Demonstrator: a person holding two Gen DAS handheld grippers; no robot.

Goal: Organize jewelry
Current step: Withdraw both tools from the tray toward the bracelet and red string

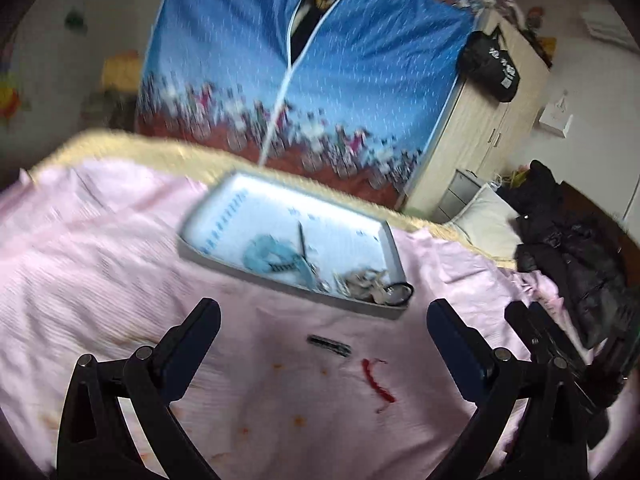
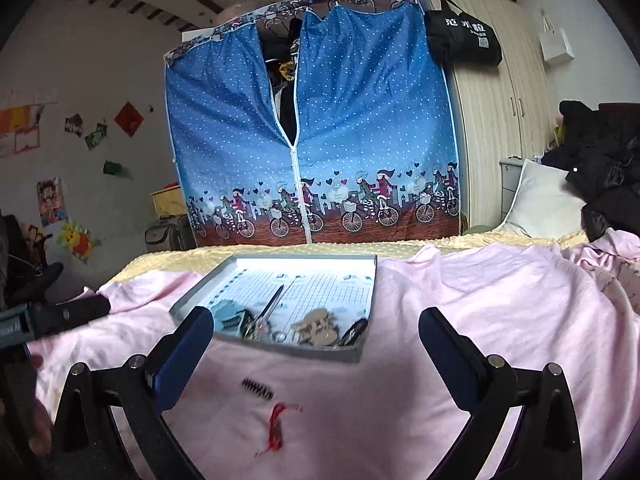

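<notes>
A shallow white box lid [image 1: 224, 200] [image 2: 352, 356] lies on the pink bedsheet. It holds a blue scrunchie [image 1: 266, 256], a thin metal pin [image 2: 274, 302], a beige hair clip [image 2: 316, 328] and some dark small pieces. In front of it on the sheet lie a small black comb clip [image 1: 330, 346] [image 2: 258, 389] and a red string bracelet [image 1: 378, 382] [image 2: 276, 426]. My left gripper [image 1: 324, 318] hangs open above the black clip. My right gripper [image 2: 316, 332] is open too, its fingers either side of the box's near edge. Nothing is held.
A blue fabric wardrobe [image 2: 308, 128] stands behind the bed, beside a pale wooden cupboard [image 2: 492, 112] with a black bag. Dark jackets [image 1: 572, 256] and a white pillow [image 2: 540, 204] lie at the right. The other gripper's body [image 2: 60, 316] shows at left.
</notes>
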